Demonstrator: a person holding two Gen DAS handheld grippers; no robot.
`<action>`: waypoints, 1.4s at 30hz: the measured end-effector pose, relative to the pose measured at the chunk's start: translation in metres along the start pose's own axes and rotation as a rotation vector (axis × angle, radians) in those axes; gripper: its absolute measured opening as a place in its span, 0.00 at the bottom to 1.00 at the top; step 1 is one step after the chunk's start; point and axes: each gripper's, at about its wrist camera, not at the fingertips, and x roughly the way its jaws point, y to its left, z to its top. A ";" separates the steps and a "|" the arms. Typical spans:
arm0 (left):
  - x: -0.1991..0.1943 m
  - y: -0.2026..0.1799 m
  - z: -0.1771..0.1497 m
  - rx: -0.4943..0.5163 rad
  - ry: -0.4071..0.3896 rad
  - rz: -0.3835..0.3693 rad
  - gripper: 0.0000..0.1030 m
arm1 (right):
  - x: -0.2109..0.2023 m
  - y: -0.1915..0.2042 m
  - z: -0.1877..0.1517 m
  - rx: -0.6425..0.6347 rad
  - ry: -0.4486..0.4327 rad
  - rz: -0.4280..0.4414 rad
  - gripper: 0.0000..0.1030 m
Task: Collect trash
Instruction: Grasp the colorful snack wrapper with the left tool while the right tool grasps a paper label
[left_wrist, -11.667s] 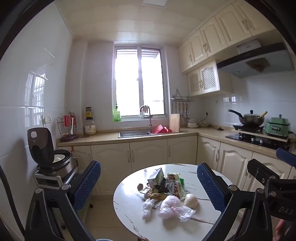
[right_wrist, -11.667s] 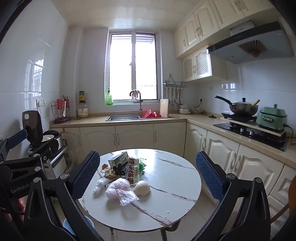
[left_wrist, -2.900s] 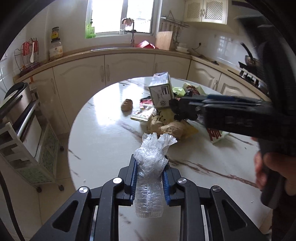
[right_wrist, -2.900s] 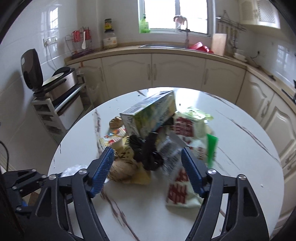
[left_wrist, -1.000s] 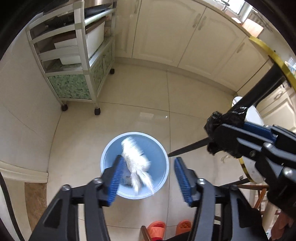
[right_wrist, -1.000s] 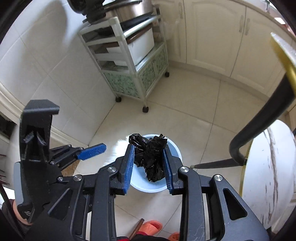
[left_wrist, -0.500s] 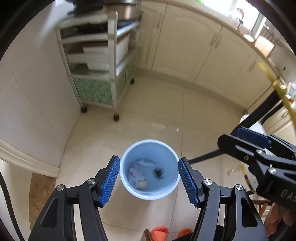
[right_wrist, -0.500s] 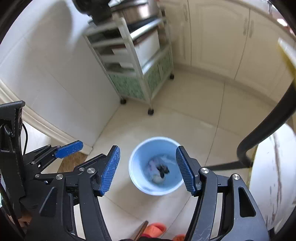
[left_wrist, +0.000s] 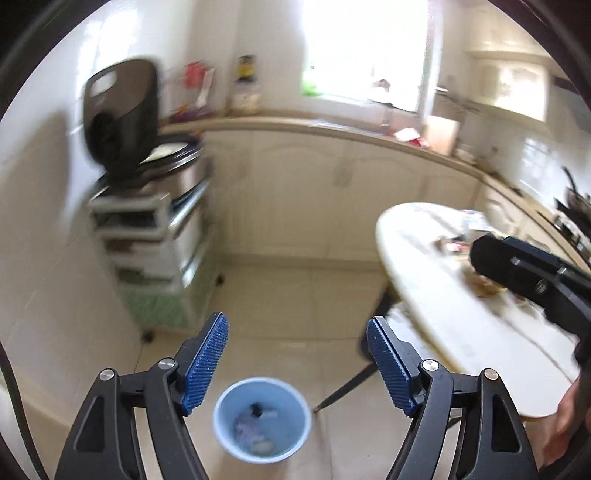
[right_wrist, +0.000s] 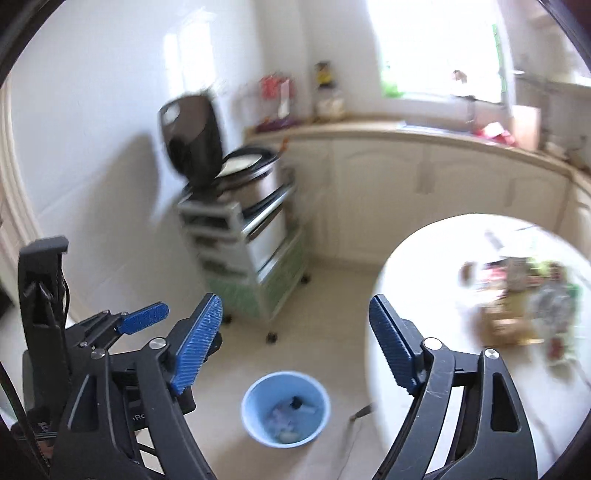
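Observation:
A light blue trash bin (left_wrist: 263, 421) stands on the tiled floor, also in the right wrist view (right_wrist: 286, 408); it holds a clear plastic wad and a black piece. My left gripper (left_wrist: 297, 360) is open and empty above the bin. My right gripper (right_wrist: 295, 341) is open and empty, up and right of the bin. More trash (right_wrist: 517, 295) lies blurred on the round white table (right_wrist: 424, 295), to the right of both grippers. The right gripper's body (left_wrist: 532, 280) shows over the table in the left wrist view.
A wheeled rack (right_wrist: 255, 251) with an open rice cooker (right_wrist: 199, 144) stands against the left wall. Cream cabinets (left_wrist: 332, 199) and a counter run along the back. A dark table leg (left_wrist: 351, 384) slants down beside the bin.
Both grippers have tilted up from looking down at the bin toward the room and table. Earlier each let go of its trash into the bin. The frames are motion-blurred.

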 end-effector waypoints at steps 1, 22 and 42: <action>0.004 -0.014 0.004 0.021 -0.001 -0.019 0.72 | -0.013 -0.015 0.002 0.017 -0.016 -0.034 0.82; 0.248 -0.210 0.102 0.260 0.174 -0.145 0.72 | -0.077 -0.277 -0.022 0.219 0.086 -0.413 0.85; 0.321 -0.225 0.121 0.306 0.227 -0.243 0.38 | 0.006 -0.273 -0.013 0.133 0.161 -0.288 0.64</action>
